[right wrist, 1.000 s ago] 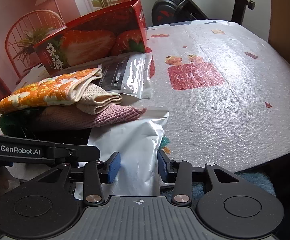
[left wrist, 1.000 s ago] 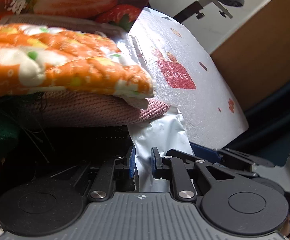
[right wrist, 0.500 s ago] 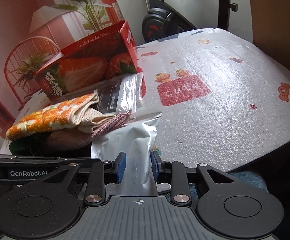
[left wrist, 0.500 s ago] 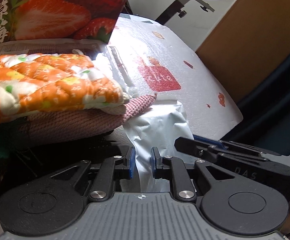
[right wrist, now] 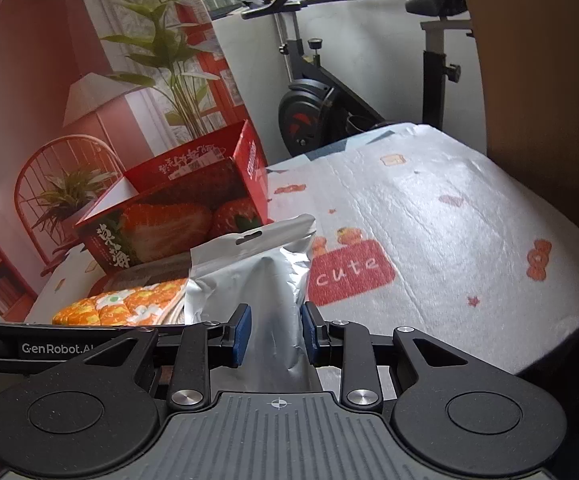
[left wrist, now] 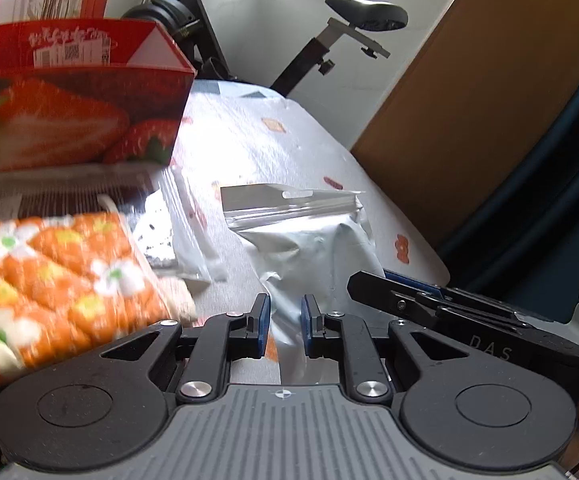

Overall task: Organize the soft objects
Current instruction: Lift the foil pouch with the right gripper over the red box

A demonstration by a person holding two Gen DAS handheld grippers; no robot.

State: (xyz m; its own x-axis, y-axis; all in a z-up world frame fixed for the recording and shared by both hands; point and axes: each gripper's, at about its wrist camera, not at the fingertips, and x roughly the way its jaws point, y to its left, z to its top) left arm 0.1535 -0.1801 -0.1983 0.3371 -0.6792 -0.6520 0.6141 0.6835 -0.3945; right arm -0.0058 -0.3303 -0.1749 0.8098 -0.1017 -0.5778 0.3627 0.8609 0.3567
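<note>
A silver foil zip pouch (left wrist: 309, 236) is held up off the table, its sealed top with a hang slot pointing away. My left gripper (left wrist: 284, 326) is shut on its lower edge. My right gripper (right wrist: 275, 332) is shut on the same pouch (right wrist: 257, 276), which stands upright between the blue pads. An orange flowered cloth (left wrist: 49, 272) lies at the left on a stack of folded cloths; it also shows in the right wrist view (right wrist: 125, 302).
A red strawberry box (right wrist: 177, 216) stands open at the back left, with a second flat foil bag (left wrist: 169, 224) in front of it. The white foam table mat (right wrist: 429, 232) with a "cute" print spreads right. An exercise bike (right wrist: 321, 100) stands behind.
Both grippers have risen and lifted the silver pouch off the table; it now stands upright. The cloth stack has dropped lower in both views.
</note>
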